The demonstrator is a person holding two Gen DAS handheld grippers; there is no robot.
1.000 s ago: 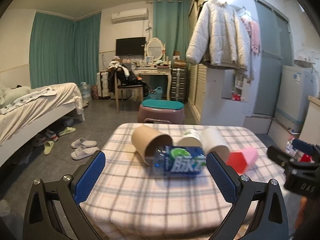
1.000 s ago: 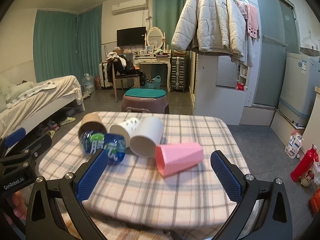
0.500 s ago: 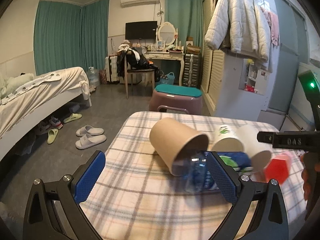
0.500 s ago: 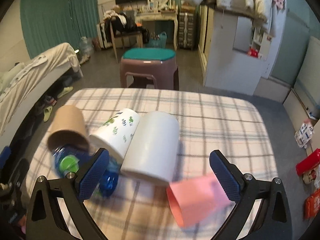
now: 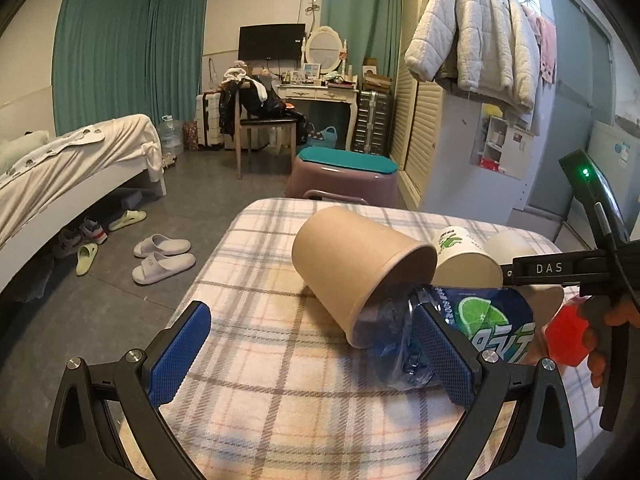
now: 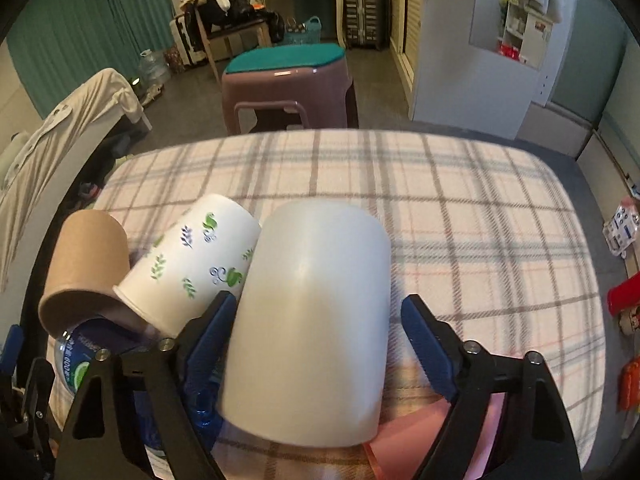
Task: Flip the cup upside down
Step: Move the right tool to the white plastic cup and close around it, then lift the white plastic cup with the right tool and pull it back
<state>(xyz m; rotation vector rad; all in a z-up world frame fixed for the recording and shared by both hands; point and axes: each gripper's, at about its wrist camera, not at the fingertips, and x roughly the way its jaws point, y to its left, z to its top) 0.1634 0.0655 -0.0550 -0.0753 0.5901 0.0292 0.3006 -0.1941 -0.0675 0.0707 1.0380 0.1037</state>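
The right gripper (image 6: 316, 320) sat open around the plain white cup (image 6: 312, 320), which lay on its side on the plaid table (image 6: 460, 208). Best bet: squeeze mid-body gently. The left gripper (image 5: 312, 352) hung open, empty.

pink cup (image 6: 404, 436) mostly hidden, bottle (image 6: 80, 364) partly hidden

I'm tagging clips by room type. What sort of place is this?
A lived-in bedroom, most likely in a home: a bed at left, a dressing table with a mirror by the far wall, and a jacket hanging on the wardrobe.
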